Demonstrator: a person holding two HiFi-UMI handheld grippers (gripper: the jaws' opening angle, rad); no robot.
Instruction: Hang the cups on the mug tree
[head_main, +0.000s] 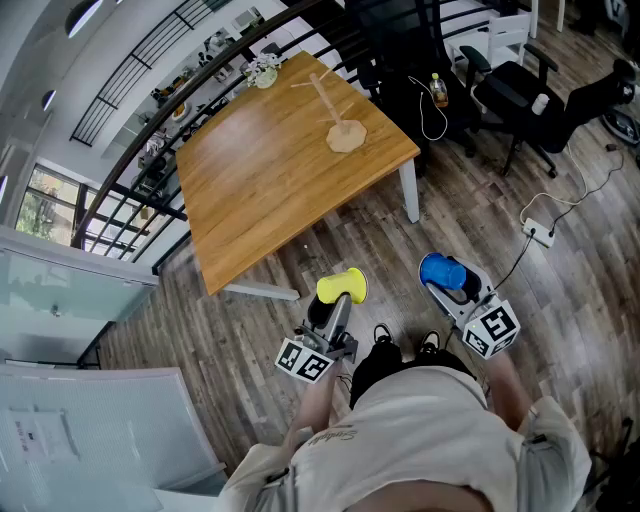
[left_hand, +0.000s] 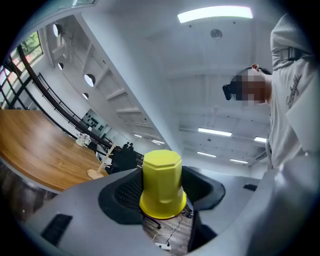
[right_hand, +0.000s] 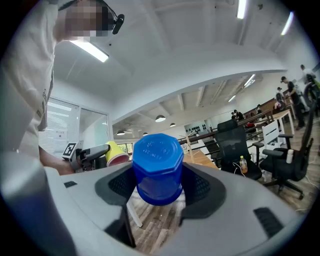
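Left gripper (head_main: 338, 298) fingers (left_hand: 120, 196) grasp yellow cup (left_hand: 161, 175), right gripper (head_main: 447, 280) fingers (right_hand: 201, 187) grasp blue cup (right_hand: 158, 167), both well short of the table (head_main: 260, 190), likely carried for hanging on mug tree (head_main: 338, 115).

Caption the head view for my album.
A yellow cup in left hand-held gripper, blue cup in right hand-held gripper, mug tree on table ahead.

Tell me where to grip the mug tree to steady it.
Grip the mug tree low on its upright post, between pegs and base, coming level from the near table edge. The left gripper and right gripper hold the yellow cup and blue cup; free one first.
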